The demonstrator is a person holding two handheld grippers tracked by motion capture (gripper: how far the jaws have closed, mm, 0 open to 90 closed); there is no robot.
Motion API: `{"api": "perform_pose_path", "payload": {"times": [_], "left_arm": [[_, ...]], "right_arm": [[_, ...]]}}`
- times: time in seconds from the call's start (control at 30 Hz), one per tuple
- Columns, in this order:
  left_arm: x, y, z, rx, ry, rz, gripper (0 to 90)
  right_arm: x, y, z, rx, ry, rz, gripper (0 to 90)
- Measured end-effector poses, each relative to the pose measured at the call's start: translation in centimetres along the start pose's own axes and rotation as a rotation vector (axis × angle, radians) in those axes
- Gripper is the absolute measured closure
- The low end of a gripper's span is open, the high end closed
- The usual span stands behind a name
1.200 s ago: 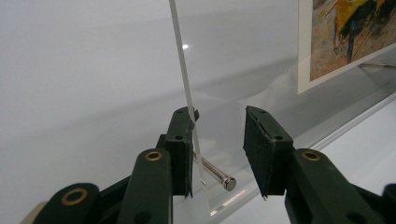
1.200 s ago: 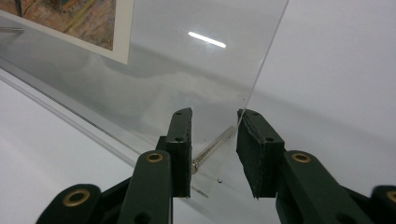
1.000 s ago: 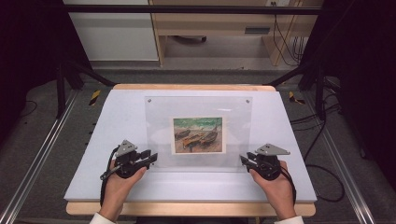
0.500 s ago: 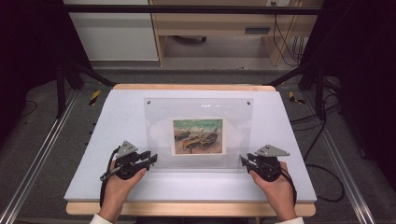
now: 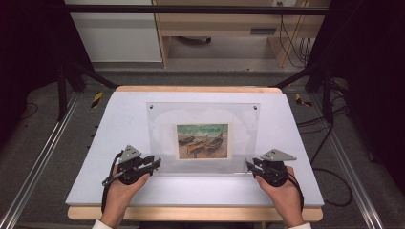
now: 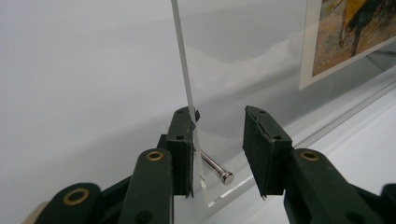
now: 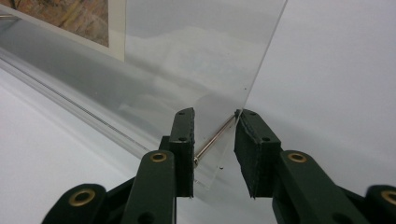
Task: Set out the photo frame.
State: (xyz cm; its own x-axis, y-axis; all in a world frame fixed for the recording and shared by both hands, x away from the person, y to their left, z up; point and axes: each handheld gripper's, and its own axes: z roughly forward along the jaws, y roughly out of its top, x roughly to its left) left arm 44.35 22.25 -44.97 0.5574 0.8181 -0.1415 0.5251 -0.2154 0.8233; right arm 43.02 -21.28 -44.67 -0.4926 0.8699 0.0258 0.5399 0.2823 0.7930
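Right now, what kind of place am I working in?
Probably a lab recording bench, not a home: a white-topped table ringed by metal rails, loose cables on grey floor, and a desk behind.

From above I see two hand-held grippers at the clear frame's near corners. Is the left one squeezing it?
Observer: No. The left hand-held gripper has one jaw against the clear panel, the other apart.
Operator: What sticks out there?
Observer: A metal pin through the panel's corner, between the jaws.
Operator: And the right side?
Observer: The right hand-held gripper straddles its corner pin; whether it presses, I can't tell.
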Motion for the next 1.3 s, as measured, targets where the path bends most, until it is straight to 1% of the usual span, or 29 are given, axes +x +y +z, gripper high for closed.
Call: {"api": "perform_pose_path", "payload": {"times": [0.17,0.43,0.47,0.6,0.87,1.03,1.3], "left_arm": [[-0.07,-0.04,-0.02,0.001,0.002,0.002,63.0],[-0.16,-0.11,-0.03,0.001,0.003,0.001,63.0],[-0.17,-0.12,-0.04,0.002,0.003,0.002,63.1],[-0.20,-0.16,-0.07,0.004,0.004,0.005,63.1],[-0.28,-0.23,-0.11,0.009,0.002,0.007,63.1],[-0.32,-0.25,-0.12,0.009,0.003,0.010,63.1],[-0.40,-0.32,-0.15,0.014,0.006,0.015,63.1]], "right_arm": [[-0.02,-0.03,-0.02,0.001,0.001,-0.006,68.6],[0.05,-0.10,-0.10,0.006,0.005,0.002,68.8],[0.02,-0.12,-0.09,0.007,0.004,-0.005,68.8],[0.06,-0.16,-0.10,0.007,0.003,-0.001,68.8],[0.06,-0.25,-0.13,0.008,0.004,-0.010,68.9],[0.11,-0.30,-0.16,0.010,0.004,-0.002,68.8],[0.12,-0.38,-0.19,0.015,0.006,-0.003,68.8]]}}
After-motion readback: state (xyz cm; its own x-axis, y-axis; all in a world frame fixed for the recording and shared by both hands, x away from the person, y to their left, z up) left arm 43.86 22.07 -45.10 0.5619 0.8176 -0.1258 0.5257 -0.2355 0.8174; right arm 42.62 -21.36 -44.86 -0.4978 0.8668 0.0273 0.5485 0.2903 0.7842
